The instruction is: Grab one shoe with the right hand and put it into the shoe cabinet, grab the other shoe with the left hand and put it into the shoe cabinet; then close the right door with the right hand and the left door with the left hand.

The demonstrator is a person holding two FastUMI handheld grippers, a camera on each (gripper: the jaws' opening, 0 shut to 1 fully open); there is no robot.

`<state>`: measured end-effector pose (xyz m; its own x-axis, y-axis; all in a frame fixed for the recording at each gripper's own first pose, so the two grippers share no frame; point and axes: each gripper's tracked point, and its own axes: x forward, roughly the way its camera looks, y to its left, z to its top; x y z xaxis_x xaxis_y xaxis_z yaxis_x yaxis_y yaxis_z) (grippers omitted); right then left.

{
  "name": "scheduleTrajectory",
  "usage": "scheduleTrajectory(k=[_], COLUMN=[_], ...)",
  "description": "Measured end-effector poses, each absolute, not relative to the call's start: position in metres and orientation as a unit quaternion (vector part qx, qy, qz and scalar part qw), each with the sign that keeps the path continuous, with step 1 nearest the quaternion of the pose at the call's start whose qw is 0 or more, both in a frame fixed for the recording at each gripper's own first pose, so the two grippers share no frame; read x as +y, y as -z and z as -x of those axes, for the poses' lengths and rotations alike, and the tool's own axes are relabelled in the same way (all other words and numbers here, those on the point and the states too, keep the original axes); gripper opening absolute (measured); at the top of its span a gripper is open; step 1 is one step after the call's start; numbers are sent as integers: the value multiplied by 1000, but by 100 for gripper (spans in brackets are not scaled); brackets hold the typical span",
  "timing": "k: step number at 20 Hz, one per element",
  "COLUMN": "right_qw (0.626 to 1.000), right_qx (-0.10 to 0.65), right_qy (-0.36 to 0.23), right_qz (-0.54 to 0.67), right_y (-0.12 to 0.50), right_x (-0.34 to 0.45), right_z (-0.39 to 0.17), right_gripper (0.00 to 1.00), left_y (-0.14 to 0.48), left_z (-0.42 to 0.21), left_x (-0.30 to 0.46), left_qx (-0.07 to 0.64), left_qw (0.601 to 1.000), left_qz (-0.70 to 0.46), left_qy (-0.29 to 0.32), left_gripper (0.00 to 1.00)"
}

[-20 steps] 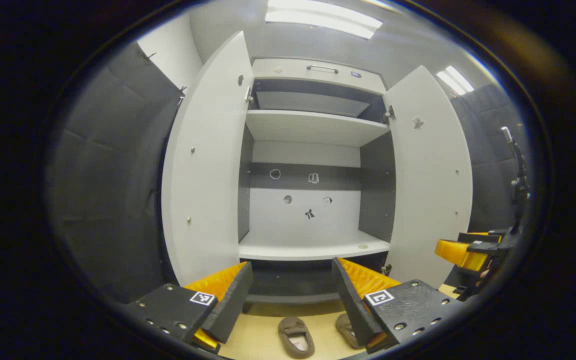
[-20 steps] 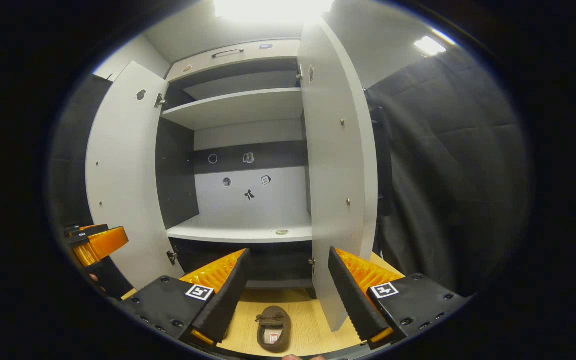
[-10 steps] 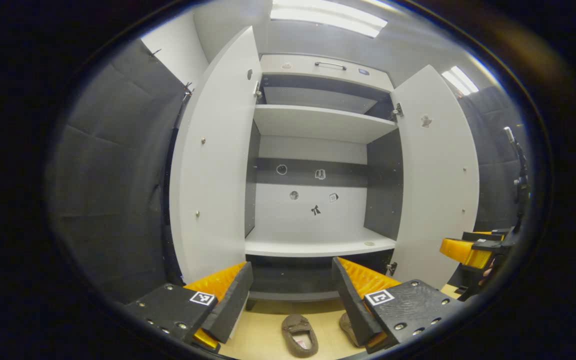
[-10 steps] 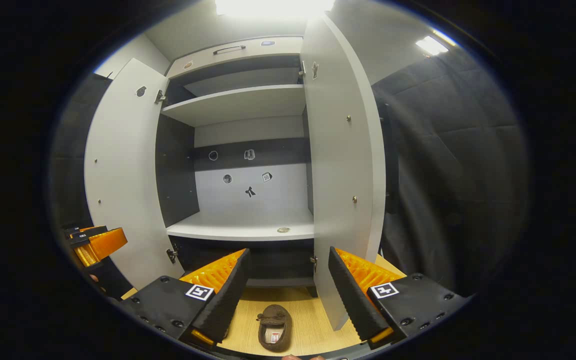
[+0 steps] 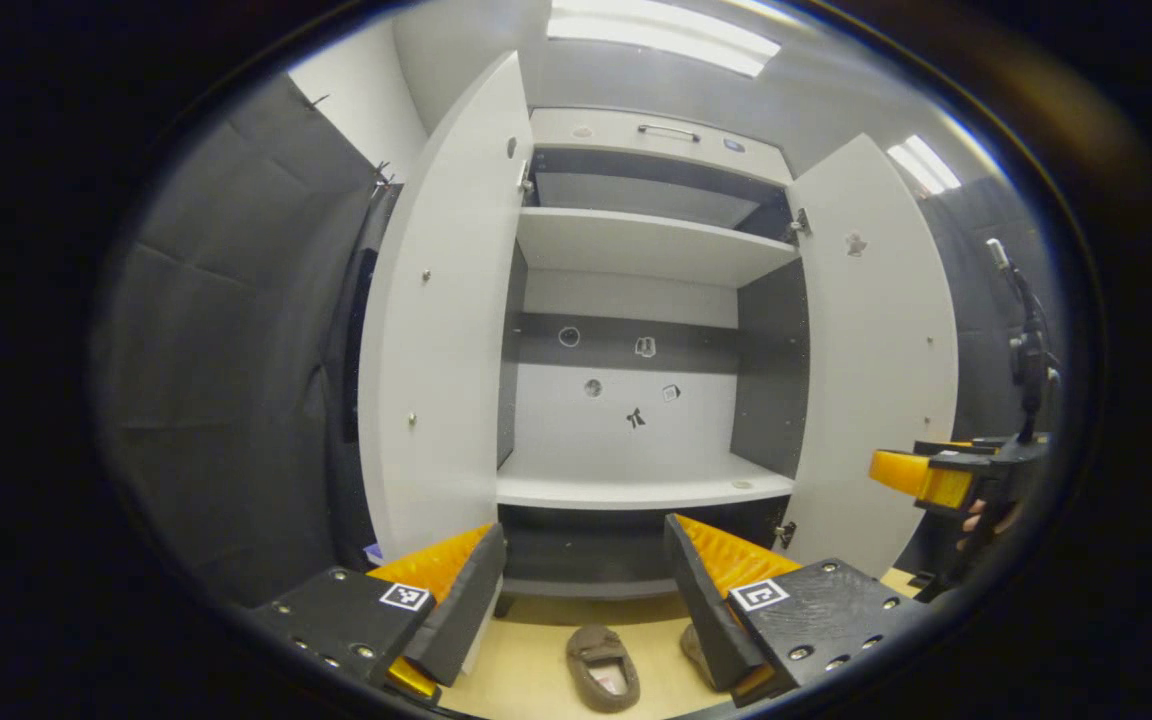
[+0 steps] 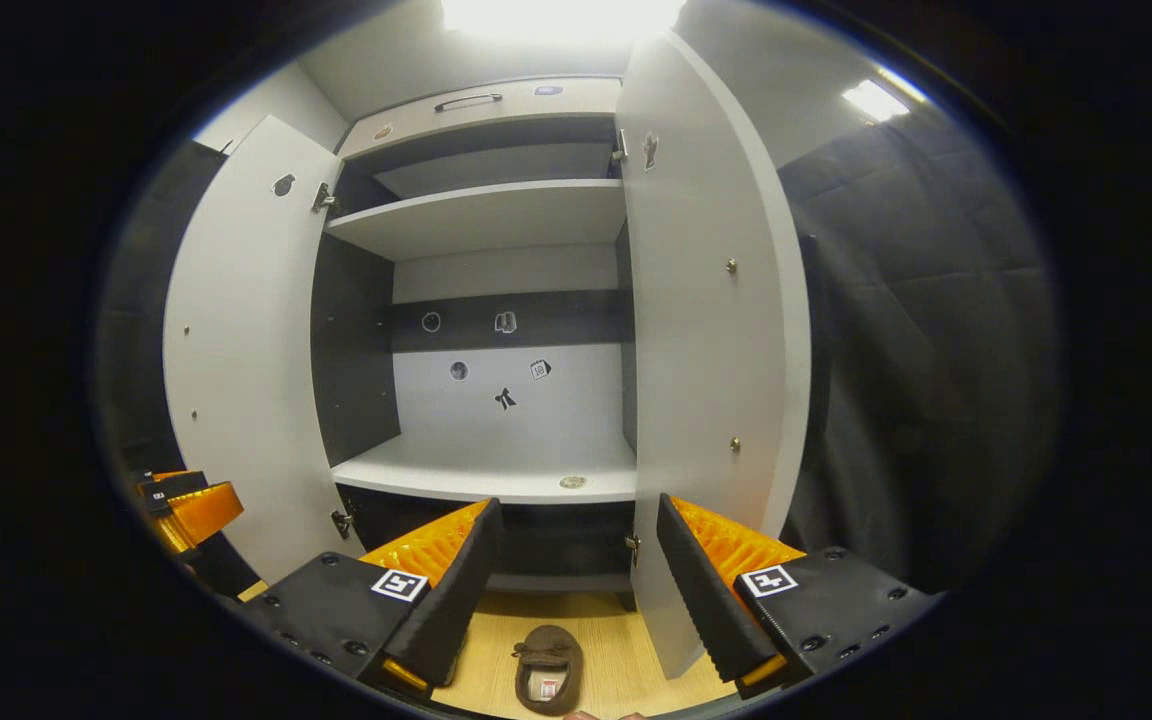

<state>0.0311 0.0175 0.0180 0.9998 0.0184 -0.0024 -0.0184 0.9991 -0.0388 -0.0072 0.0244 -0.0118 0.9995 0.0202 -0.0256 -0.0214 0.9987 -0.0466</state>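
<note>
Shoes on floor in front of cabinet [image 5: 636,240], none lifted yet. In left gripper view: one shoe [image 5: 603,668] between the fingers' lines of sight, second shoe [image 5: 693,645] half hidden behind the near finger. In right gripper view: one shoe [image 6: 546,670] low between the fingers.

Left gripper [image 5: 581,590]: jaws spread wide, empty. Right gripper [image 6: 576,585]: likewise wide, empty (also seen far off at the right edge of left gripper view, raised compared with a second ago).

Change over last second: small drift of both views only; cabinet shifted slightly rightward in left gripper view, slightly lower in right gripper view. Shoes unmoved. Both doors, left door [image 5: 441,330] and right door [image 5: 871,360], open as before; lower shelf [image 5: 636,492] bare apart from a small round mark.

Judged: lining-up stage, no descent begun. Next: lower right gripper onto shoe.
</note>
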Motion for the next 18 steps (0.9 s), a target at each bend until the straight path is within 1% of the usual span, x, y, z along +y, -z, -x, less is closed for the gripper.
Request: scheduleTrajectory(k=[1,2,3,5,10,11,12,13,14,17,18], right_qw=[1000,999,999,997,980,976,972,968,963,949,945], right_qx=[5,9,15,46,171,192,209,223,243,278,289], right_qy=[-15,-22,-28,-50,-98,-102,-107,-113,-118,-146,-152], right_qz=[21,24,27,33,22,16,7,-1,-5,-16,-25], right_y=[-17,-14,-10,10,100,118,133,148,162,203,214], right_x=[22,26,32,44,64,67,71,75,79,94,99], right_z=[-35,-39,-44,-52,-56,-56,-56,-57,-56,-53,-52], right_gripper=[98,98,98,98,98,98,98,98,98,98,98], left_y=[13,15,16,19,27,30,34,38,42,52,56], left_z=[8,9,10,11,21,23,24,27,30,33,32], left_x=[25,26,27,31,37,37,38,37,36,29,28], left_qx=[13,15,17,19,29,33,39,46,51,60,66], left_qw=[999,999,999,999,999,999,998,998,998,998,998], left_qz=[29,32,33,34,29,30,30,29,25,6,3], left_qy=[-10,-11,-13,-18,-29,-30,-30,-31,-31,-24,-22], left_gripper=[92,96,92,92,92,96,92,92,96,96,92])
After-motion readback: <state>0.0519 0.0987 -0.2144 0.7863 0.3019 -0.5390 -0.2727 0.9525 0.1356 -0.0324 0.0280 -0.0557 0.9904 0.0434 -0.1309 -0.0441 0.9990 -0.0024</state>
